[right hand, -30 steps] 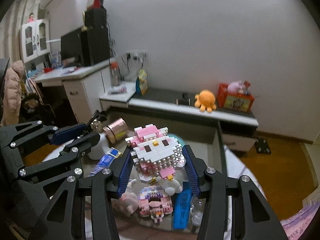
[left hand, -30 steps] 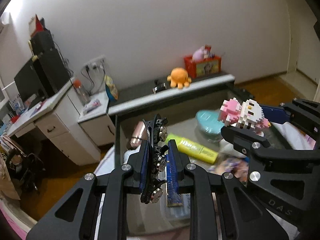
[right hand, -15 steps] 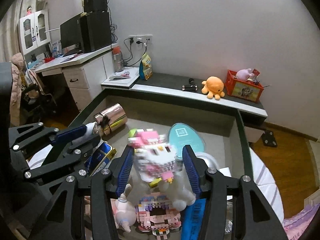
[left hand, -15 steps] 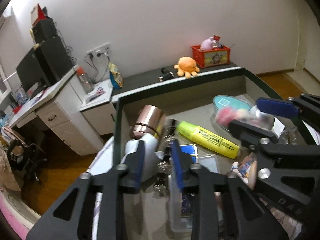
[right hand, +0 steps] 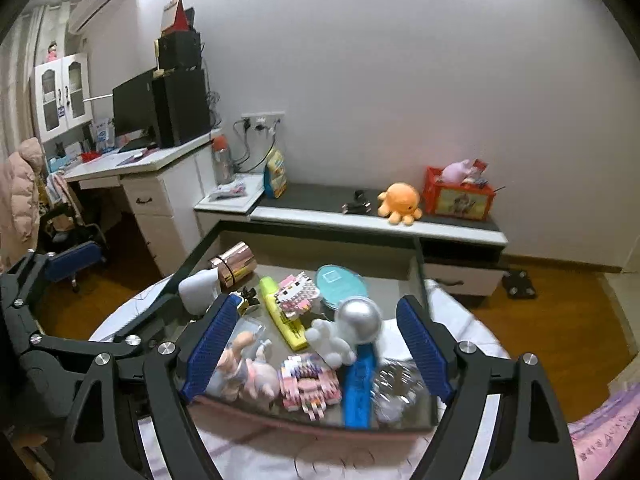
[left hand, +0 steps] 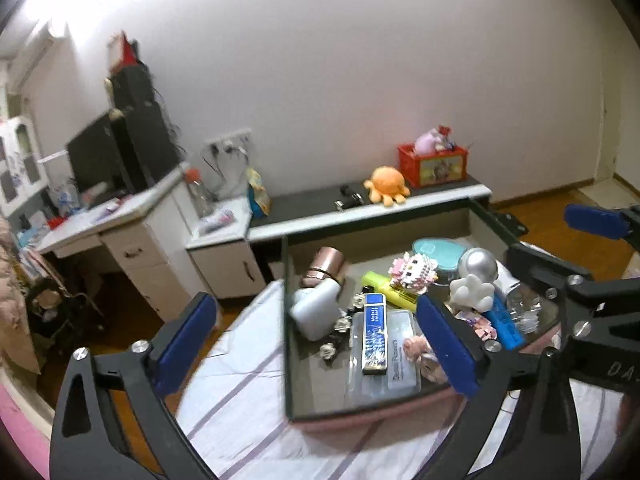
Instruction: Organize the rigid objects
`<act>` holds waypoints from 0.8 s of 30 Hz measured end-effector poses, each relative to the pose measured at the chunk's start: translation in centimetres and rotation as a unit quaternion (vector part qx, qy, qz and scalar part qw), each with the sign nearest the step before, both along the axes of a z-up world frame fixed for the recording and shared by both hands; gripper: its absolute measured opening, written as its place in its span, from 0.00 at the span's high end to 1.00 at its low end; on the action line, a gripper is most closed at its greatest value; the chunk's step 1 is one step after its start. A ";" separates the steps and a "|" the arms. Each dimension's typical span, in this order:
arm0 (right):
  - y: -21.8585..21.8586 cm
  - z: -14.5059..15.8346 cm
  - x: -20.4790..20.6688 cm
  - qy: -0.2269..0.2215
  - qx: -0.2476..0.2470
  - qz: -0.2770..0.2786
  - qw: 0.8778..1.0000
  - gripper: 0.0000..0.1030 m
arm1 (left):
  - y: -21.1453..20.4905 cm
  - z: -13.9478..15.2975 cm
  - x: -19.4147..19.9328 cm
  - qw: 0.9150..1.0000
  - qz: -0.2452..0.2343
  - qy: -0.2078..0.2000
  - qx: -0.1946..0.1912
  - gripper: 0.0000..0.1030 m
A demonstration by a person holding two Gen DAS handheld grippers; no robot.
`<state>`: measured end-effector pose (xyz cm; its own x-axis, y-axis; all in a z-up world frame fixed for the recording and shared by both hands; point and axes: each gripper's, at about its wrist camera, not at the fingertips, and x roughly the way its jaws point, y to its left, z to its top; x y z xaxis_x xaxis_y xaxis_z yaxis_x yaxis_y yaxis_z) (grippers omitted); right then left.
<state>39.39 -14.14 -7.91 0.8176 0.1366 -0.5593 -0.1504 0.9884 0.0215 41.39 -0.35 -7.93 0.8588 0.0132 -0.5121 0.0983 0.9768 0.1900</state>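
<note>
A dark-rimmed box point(left hand: 285, 320) on the striped cloth holds the rigid objects. The pink and white block figure point(left hand: 414, 272) lies inside on a yellow highlighter point(left hand: 378, 284). A black chain with metal charms point(left hand: 338, 326) lies beside a white bottle point(left hand: 316, 312). My left gripper point(left hand: 314, 300) hangs above the box's near left corner, its jaws opening wide with nothing pressed between them. My right gripper point(right hand: 316, 302) is over the box's near edge, jaws opening and empty, and the block figure point(right hand: 298, 292) lies beyond it.
The box also holds a rose-gold cylinder point(left hand: 326, 266), a blue packet point(left hand: 374, 336), a teal oval case point(left hand: 436, 252), a silver-headed white figure point(right hand: 352, 324) and small toys. Behind it run a low shelf with an orange plush octopus point(right hand: 400, 200) and a red crate point(right hand: 460, 196). A desk point(right hand: 132, 168) stands at left.
The left gripper let go of the black chain and the right let go of the block figure; both now lie in the box. Both grippers opened and drew back and up.
</note>
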 end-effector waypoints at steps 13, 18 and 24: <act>0.1 5.3 -14.2 -0.100 -0.008 -0.010 0.995 0.18 | 3.0 6.1 -14.5 0.994 0.027 -0.089 -0.062 0.00; 0.2 6.2 -18.9 -0.119 0.009 -0.008 0.993 0.18 | 2.9 7.0 -19.1 0.991 0.011 -0.109 -0.076 0.00; 0.3 7.5 -24.1 -0.148 0.009 -0.016 0.989 0.18 | 2.5 7.9 -24.6 0.989 -0.001 -0.131 -0.071 0.00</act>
